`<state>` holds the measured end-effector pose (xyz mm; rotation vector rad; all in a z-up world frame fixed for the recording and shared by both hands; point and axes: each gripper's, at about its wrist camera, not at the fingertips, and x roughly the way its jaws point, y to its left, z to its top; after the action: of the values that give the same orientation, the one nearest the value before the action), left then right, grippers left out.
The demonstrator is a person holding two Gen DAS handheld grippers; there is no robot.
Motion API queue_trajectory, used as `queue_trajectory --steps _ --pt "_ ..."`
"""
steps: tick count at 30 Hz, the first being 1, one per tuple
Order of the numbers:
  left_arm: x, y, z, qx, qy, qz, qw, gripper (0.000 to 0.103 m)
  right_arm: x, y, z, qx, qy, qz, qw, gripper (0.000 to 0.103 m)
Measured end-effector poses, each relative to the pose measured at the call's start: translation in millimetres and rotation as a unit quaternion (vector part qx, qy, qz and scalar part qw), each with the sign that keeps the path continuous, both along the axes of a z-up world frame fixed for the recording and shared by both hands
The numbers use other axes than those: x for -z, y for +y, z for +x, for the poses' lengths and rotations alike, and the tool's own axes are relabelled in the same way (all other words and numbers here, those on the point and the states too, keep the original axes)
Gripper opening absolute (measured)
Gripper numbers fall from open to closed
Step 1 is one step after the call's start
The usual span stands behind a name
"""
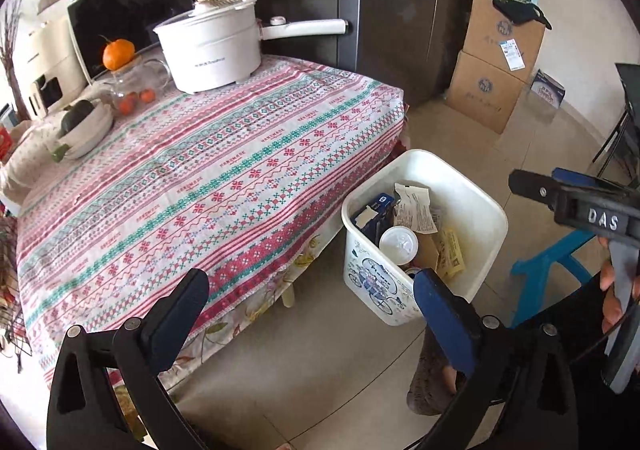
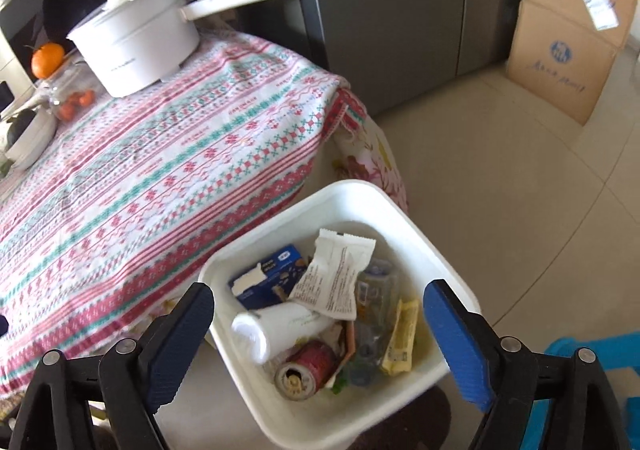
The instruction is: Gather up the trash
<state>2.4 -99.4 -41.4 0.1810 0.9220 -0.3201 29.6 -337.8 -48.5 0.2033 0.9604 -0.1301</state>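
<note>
two claws, left claw [image 1: 312,298] and right claw [image 2: 318,314], spread wide, empty, one white bin [image 2: 404,210], one red can [image 2: 308,368]

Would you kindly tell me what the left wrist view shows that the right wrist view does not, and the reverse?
Only the left wrist view shows the right gripper from outside and the blue stool. Only the right wrist view shows the red can lying in the bin. Both show the white bin beside the table, the white cup, the blue carton, the white pot and the cardboard boxes.
</note>
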Motion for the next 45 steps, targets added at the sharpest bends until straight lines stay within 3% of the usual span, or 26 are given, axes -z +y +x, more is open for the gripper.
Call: queue_trajectory --steps 7,17,23,45 --pt "-6 14 -35 -0.038 -0.013 0.004 0.9992 0.103 -10 37 -71 -0.021 -0.050 -0.039 0.998 0.095" --pt "-31 28 -63 -0.064 -0.062 -0.005 0.9960 0.103 -40 63 -121 -0.021 -0.112 -0.090 0.989 0.097" --pt "-34 34 -66 -0.070 -0.063 -0.026 0.9952 0.103 -51 70 -126 -0.020 -0.129 -0.113 0.985 0.099" --pt "-35 37 -69 -0.072 -0.063 -0.029 0.9950 0.103 -49 73 -125 -0.024 -0.125 -0.113 0.985 0.099"
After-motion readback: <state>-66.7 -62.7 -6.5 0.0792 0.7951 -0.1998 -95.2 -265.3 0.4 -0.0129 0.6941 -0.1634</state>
